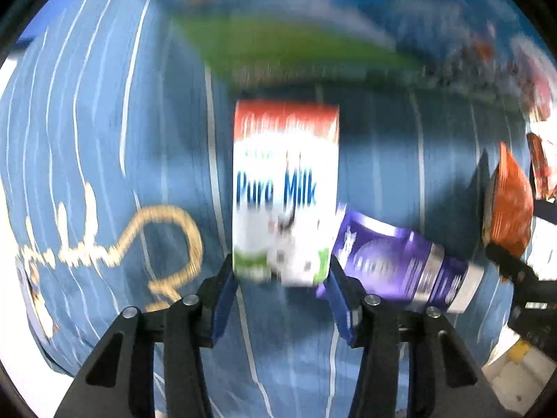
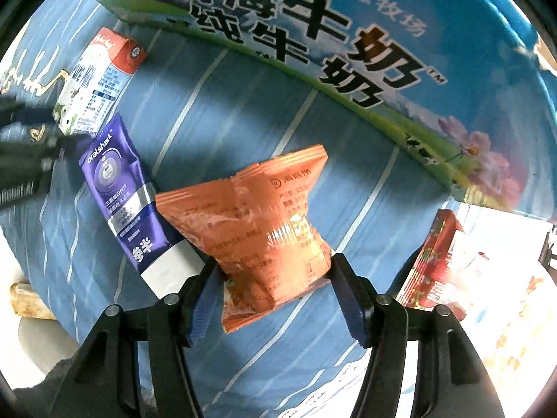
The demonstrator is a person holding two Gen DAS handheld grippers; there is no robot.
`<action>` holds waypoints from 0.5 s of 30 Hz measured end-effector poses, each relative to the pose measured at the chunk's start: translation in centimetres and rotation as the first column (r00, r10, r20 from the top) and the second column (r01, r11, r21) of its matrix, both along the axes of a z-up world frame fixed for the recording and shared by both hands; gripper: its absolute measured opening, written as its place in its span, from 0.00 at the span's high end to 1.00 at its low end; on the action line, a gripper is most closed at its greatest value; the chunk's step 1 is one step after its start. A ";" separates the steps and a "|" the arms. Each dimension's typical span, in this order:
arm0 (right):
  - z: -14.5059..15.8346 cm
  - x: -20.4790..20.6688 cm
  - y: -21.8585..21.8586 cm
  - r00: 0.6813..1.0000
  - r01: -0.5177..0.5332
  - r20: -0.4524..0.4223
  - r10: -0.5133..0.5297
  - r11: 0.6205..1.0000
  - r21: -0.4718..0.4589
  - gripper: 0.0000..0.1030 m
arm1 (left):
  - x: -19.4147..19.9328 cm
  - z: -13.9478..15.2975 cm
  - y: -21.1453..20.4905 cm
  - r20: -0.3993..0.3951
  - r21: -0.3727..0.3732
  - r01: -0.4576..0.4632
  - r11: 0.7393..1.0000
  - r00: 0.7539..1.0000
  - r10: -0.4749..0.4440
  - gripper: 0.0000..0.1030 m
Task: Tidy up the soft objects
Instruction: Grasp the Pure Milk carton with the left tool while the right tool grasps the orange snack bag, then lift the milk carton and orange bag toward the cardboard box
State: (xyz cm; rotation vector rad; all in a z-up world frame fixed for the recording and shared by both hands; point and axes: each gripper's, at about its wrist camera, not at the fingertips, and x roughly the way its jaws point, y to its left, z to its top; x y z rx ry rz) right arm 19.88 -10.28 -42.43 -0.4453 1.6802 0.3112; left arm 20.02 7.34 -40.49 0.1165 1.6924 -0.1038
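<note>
My left gripper [image 1: 282, 278] is shut on a white "Pure Milk" carton [image 1: 285, 191] with a red top, gripped at its lower end over the blue striped cloth [image 1: 104, 139]. The carton also shows in the right wrist view [image 2: 94, 83]. My right gripper [image 2: 275, 278] is shut on an orange snack packet [image 2: 257, 230], which also shows at the right of the left wrist view [image 1: 510, 205]. A purple toothpaste tube [image 2: 122, 195] lies on the cloth between carton and packet; it also shows in the left wrist view [image 1: 400, 261]. The left wrist view is motion-blurred.
A big blue milk box [image 2: 348, 35] with Chinese lettering stands behind the cloth. A red patterned box [image 2: 435, 264] sits at the right on a white surface. A tan object [image 2: 28, 299] lies at the cloth's left edge.
</note>
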 end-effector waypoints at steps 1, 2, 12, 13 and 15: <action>-0.1 -0.1 0.2 1.000 0.003 -0.001 -0.003 1.000 -0.002 0.37 | -0.3 -0.3 0.3 -0.005 0.000 -0.009 1.000 1.000 0.009 0.57; -0.3 -0.4 0.5 1.000 0.006 -0.002 -0.006 1.000 -0.004 0.37 | -0.2 -0.4 0.8 0.001 -0.014 -0.036 0.999 0.999 0.036 0.57; 0.3 -0.3 3.1 1.000 -0.004 -0.004 0.004 1.000 0.004 0.37 | 2.5 1.8 1.3 -0.025 -0.091 -0.139 0.986 0.990 0.137 0.57; 0.4 -0.3 3.1 1.000 -0.001 -0.005 0.001 1.000 0.006 0.37 | 2.4 2.5 1.2 -0.014 -0.105 -0.142 0.984 0.990 0.141 0.56; 0.3 -0.5 2.8 1.000 0.003 -0.005 -0.003 1.000 0.011 0.37 | 2.7 3.7 2.2 0.009 -0.101 -0.139 0.985 0.990 0.141 0.53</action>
